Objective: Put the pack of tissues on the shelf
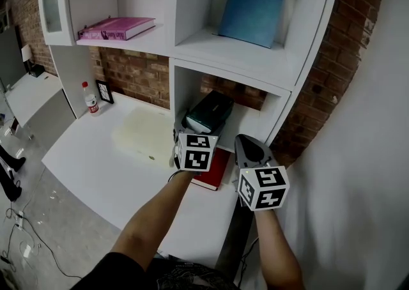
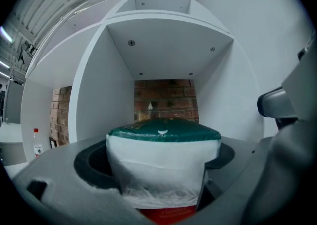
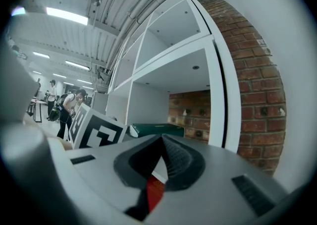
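The pack of tissues (image 1: 209,111), green on top with white plastic sides, is held at the mouth of the lower shelf compartment (image 1: 183,87). My left gripper (image 1: 189,128) is shut on its near end. In the left gripper view the pack (image 2: 163,142) fills the space between the jaws of the left gripper (image 2: 163,174), with the compartment's brick back (image 2: 166,97) beyond it. My right gripper (image 1: 248,147) hangs just right of the left one, shut and empty. In the right gripper view its jaws (image 3: 161,150) meet, and the pack (image 3: 156,130) shows past them.
A red book (image 1: 214,168) lies on the white desk (image 1: 96,154) under both grippers. A pink book (image 1: 118,27) and a blue book (image 1: 251,9) occupy the upper shelves. A bottle (image 1: 91,99) and a small frame (image 1: 104,91) stand at the desk's back left.
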Demonstrator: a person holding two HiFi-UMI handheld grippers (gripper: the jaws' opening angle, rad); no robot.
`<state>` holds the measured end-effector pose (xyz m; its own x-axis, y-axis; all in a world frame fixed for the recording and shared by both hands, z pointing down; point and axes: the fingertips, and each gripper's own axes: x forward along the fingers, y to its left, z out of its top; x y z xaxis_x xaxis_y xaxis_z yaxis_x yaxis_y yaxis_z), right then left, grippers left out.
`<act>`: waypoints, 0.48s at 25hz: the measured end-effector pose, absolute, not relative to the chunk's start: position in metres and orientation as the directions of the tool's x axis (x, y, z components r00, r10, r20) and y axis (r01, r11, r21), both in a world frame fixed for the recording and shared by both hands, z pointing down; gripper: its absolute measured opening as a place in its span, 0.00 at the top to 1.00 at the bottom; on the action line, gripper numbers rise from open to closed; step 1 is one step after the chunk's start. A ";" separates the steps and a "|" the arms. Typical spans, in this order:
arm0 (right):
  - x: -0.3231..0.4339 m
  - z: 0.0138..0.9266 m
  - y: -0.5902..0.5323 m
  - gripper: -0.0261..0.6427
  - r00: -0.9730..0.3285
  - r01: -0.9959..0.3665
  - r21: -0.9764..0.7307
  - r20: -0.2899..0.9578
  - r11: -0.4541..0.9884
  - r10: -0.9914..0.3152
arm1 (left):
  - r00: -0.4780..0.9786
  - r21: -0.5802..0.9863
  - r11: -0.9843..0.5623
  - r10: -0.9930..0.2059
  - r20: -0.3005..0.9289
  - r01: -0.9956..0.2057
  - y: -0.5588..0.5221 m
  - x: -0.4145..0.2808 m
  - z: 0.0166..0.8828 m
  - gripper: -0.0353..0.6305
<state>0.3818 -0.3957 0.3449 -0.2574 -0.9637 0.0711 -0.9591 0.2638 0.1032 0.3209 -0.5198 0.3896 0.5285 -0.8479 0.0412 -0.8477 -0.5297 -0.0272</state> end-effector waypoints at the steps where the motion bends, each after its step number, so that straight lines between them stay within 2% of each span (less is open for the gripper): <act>1: 0.382 0.345 -0.397 0.95 -0.261 -0.958 0.102 0.071 0.267 -0.963 | 0.528 -0.025 -0.529 -0.848 0.045 -0.848 -0.521 0.321 0.390 0.21; 12: 0.382 0.350 -0.395 0.95 -0.294 -0.951 0.077 0.085 0.300 -0.952 | 0.564 -0.020 -0.569 -0.819 0.104 -0.822 -0.510 0.312 0.392 0.16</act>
